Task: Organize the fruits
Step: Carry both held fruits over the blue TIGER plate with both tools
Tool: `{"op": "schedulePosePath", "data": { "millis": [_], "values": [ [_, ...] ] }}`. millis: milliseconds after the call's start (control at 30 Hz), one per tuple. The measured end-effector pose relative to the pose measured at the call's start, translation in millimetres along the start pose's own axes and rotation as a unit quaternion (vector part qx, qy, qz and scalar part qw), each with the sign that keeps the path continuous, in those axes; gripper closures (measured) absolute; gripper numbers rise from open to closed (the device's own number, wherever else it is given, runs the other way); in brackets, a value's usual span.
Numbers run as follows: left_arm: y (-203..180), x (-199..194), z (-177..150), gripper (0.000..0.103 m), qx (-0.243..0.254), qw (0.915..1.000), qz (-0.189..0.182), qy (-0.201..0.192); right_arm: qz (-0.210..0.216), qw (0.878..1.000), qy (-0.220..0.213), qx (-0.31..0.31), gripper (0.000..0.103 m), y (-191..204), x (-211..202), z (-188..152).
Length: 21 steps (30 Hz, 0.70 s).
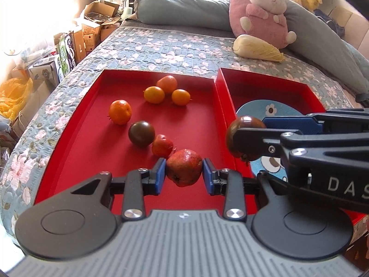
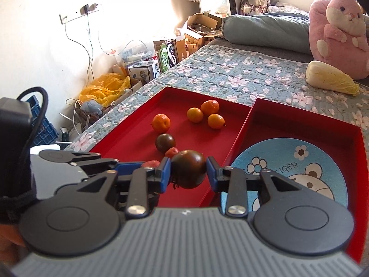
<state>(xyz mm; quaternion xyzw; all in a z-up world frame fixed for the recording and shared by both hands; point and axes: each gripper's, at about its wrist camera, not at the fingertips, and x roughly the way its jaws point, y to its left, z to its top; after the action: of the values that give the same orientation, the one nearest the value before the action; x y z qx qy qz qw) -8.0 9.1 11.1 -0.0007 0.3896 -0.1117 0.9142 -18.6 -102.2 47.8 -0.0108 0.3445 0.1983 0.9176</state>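
Observation:
My left gripper (image 1: 184, 175) is shut on a red pomegranate-like fruit (image 1: 184, 167), held just above the left red tray (image 1: 87, 152). My right gripper (image 2: 188, 173) is shut on a dark brown tomato (image 2: 189, 168), over the wall between the two trays; it shows in the left wrist view (image 1: 244, 138) too. In the left tray lie several orange citrus fruits (image 1: 154, 94), a second dark tomato (image 1: 141, 133) and a small red fruit (image 1: 162, 146). The right red tray (image 2: 322, 124) holds a blue cartoon plate (image 2: 299, 161).
The trays sit on a floral quilted bed (image 1: 161, 48). A cabbage (image 1: 258, 49), a pink plush rabbit (image 1: 265, 9) and grey pillows (image 1: 182, 9) lie at the far end. Cardboard boxes (image 1: 92, 30) and a yellow bag (image 2: 106, 90) clutter the floor to the left.

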Motion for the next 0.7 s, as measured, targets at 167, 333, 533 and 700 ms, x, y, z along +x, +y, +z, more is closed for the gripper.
{"op": "schedulePosePath", "data": {
  "millis": [167, 333, 533, 700],
  "values": [
    [-9, -1, 4, 0.063, 0.006, 0.9999, -0.012, -0.011, -0.015, 1.0, -0.01, 0.011, 0.066, -13, -10, 2],
    [-23, 1, 9, 0.063, 0.016, 0.9993, -0.029, -0.017, -0.046, 0.998, -0.018, 0.029, 0.066, -37, -20, -2],
    [-46, 9, 13, 0.063, 0.035, 0.9978, -0.054, -0.019, -0.084, 0.995, -0.011, 0.051, 0.066, -70, -27, -15],
    [-70, 19, 16, 0.063, 0.061, 0.9953, -0.072, -0.02, -0.107, 0.992, 0.003, 0.07, 0.066, -95, -28, -29]
  ]
}}
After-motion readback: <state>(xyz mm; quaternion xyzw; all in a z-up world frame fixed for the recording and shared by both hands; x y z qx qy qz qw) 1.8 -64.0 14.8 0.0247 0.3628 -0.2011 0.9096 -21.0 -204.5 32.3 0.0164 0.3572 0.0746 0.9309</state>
